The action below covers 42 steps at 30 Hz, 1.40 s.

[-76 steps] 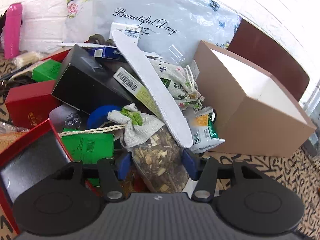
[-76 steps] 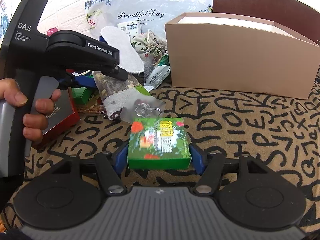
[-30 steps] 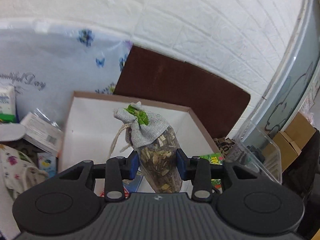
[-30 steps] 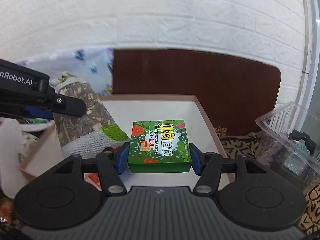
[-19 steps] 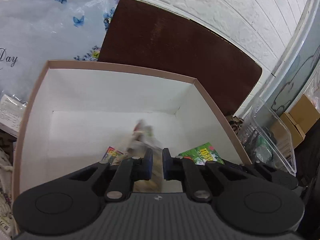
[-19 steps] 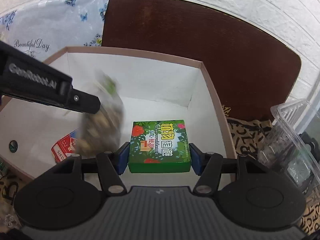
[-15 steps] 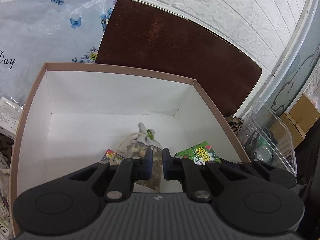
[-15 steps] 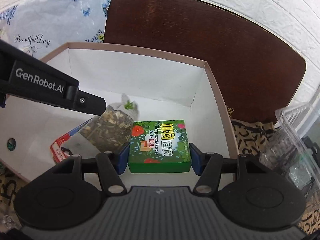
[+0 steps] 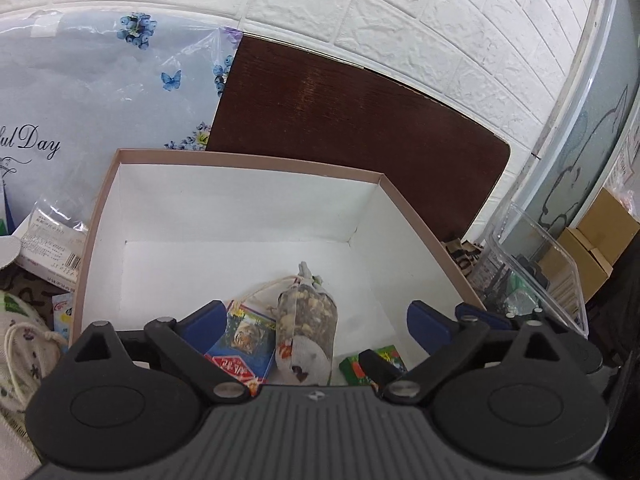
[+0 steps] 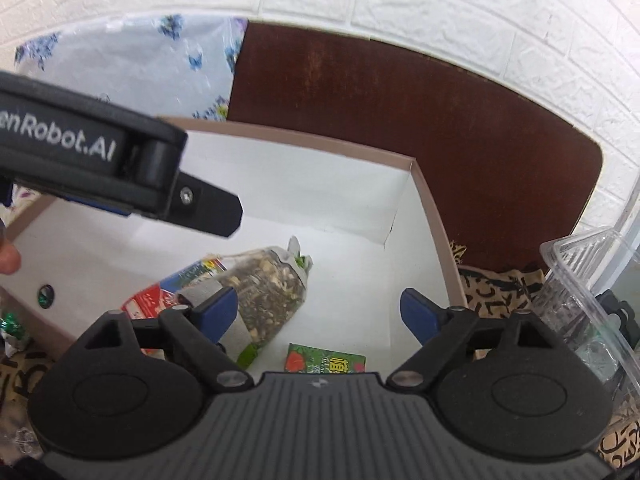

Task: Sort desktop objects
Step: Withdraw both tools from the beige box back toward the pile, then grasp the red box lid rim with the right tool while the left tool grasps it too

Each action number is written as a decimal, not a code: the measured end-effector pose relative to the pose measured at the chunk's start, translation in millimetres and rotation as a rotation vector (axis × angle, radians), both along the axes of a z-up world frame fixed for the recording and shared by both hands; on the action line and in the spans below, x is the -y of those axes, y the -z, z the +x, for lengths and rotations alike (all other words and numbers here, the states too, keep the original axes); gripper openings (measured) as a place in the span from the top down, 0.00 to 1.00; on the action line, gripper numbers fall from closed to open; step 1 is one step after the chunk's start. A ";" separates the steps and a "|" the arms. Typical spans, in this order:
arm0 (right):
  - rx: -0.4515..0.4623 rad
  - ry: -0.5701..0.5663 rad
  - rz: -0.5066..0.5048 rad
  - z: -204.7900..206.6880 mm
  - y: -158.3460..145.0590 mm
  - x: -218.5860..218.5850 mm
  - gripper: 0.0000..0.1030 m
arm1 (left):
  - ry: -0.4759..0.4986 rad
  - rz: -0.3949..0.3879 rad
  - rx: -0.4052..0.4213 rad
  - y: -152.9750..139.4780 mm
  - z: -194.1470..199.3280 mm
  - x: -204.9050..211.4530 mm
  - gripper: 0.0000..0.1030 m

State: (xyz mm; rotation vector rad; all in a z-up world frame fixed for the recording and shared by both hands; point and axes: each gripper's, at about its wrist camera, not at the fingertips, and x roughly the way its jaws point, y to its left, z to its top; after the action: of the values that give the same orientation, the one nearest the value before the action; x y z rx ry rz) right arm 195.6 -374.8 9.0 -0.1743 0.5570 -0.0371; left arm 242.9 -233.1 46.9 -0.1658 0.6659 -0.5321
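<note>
While both grippers hang over the open cardboard box (image 9: 236, 160), nothing is held by either: the left gripper (image 9: 314, 318) is seen with its blue pads spread wide, its jaws having just been opening, and the herb sachet (image 9: 306, 320) is lying free on the white box floor below the gap rather than between the pads. The right gripper (image 10: 318, 314) is likewise spread, its jaws having just been opening, and the green carton (image 10: 326, 362) is resting on the box floor beneath it, partly hidden by the gripper body. In the right wrist view the sachet (image 10: 266, 288) is seen lying on its side, leaning over a red and blue packet (image 10: 160, 298), with its tied neck pointing towards the far wall of the box. The sachet is judged to be light, soft and loosely filled, so it would sag and shift if pinched at the belly; a hold across the tied cloth neck, or a firm squeeze across the middle, would probably be surest. The carton is judged to be light and stiff, with flat printed faces that may be slightly slick, so it is best taken across two opposite side walls, with modest pressure so that the thin card is not crushed. More unsorted things are visible on the patterned tabletop (image 10: 498, 296) left of the box, among them a drawstring cloth pouch (image 9: 24, 340) and a clear-wrapped packet (image 9: 52, 240).
</note>
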 end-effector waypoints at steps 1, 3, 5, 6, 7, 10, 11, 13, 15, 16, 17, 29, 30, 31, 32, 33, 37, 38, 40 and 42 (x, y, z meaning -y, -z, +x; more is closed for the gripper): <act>0.011 0.004 0.006 -4.0 -1.5 -0.9 0.12 | 0.004 0.000 0.006 -0.2 -4.0 0.0 0.03; 0.030 -0.001 0.016 -11.7 -4.5 -4.5 0.12 | 0.014 -0.004 0.017 -0.9 -13.7 -1.2 0.03; 0.047 -0.004 0.016 -20.2 -8.6 -9.5 0.12 | 0.021 0.000 0.018 -2.3 -22.9 -1.8 0.03; 0.056 -0.004 0.013 -24.3 -10.4 -12.1 0.12 | 0.025 0.004 0.021 -3.1 -27.7 -2.4 0.03; 0.067 -0.005 0.011 -29.9 -13.0 -15.7 0.12 | 0.027 0.011 0.026 -4.3 -32.8 -2.9 0.03; 0.100 -0.015 0.019 -44.0 -20.7 -22.3 0.11 | 0.044 0.038 0.038 -8.8 -48.5 -5.3 0.03; 0.108 -0.017 0.025 -49.0 -22.9 -24.8 0.11 | 0.054 0.036 0.039 -10.2 -54.1 -7.2 0.03; 0.122 -0.017 0.038 -58.8 -27.4 -30.1 0.11 | 0.064 0.027 0.040 -12.9 -65.5 -12.3 0.03; 0.133 -0.024 0.054 -68.7 -30.5 -36.0 0.11 | 0.071 0.027 0.041 -14.5 -78.1 -18.4 0.03; 0.135 -0.027 0.062 -73.9 -31.7 -39.2 0.11 | 0.069 0.025 0.042 -14.7 -85.3 -23.0 0.03; 0.134 -0.028 0.069 -79.3 -32.5 -42.9 0.11 | 0.068 0.020 0.046 -14.2 -92.6 -28.3 0.03; 0.068 -0.165 0.188 -165.0 5.8 -120.4 0.10 | -0.064 0.017 0.006 38.0 -189.7 -132.2 0.03; 0.051 -0.177 0.212 -169.6 11.5 -128.1 0.10 | -0.079 0.022 -0.006 42.0 -194.5 -142.1 0.03; 0.035 -0.185 0.237 -174.8 17.7 -136.4 0.10 | -0.092 0.027 -0.013 45.7 -199.4 -152.9 0.03; 0.019 -0.194 0.259 -178.4 23.4 -143.9 0.10 | -0.109 0.032 -0.017 48.4 -204.2 -163.9 0.03; 0.000 -0.203 0.278 -181.3 28.6 -151.6 0.10 | -0.135 0.035 -0.017 49.5 -209.0 -174.5 0.03; -0.073 -0.254 0.289 -187.6 45.8 -182.9 0.11 | -0.253 0.052 0.022 48.6 -225.8 -222.5 0.03; -0.081 -0.262 0.283 -188.2 47.6 -190.5 0.11 | -0.282 0.057 0.029 49.3 -229.0 -234.1 0.03; -0.095 -0.290 0.286 -186.5 48.0 -202.6 0.12 | -0.342 0.068 0.029 52.5 -233.6 -254.9 0.03; -0.105 -0.319 0.294 -184.3 47.7 -215.0 0.18 | -0.400 0.074 0.020 57.7 -234.4 -274.3 0.03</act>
State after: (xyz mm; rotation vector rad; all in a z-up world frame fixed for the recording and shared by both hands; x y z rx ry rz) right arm 11.3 -159.8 -38.6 0.0231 0.6265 0.3645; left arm 8.5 41.2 -10.8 -0.2176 0.6118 -0.1247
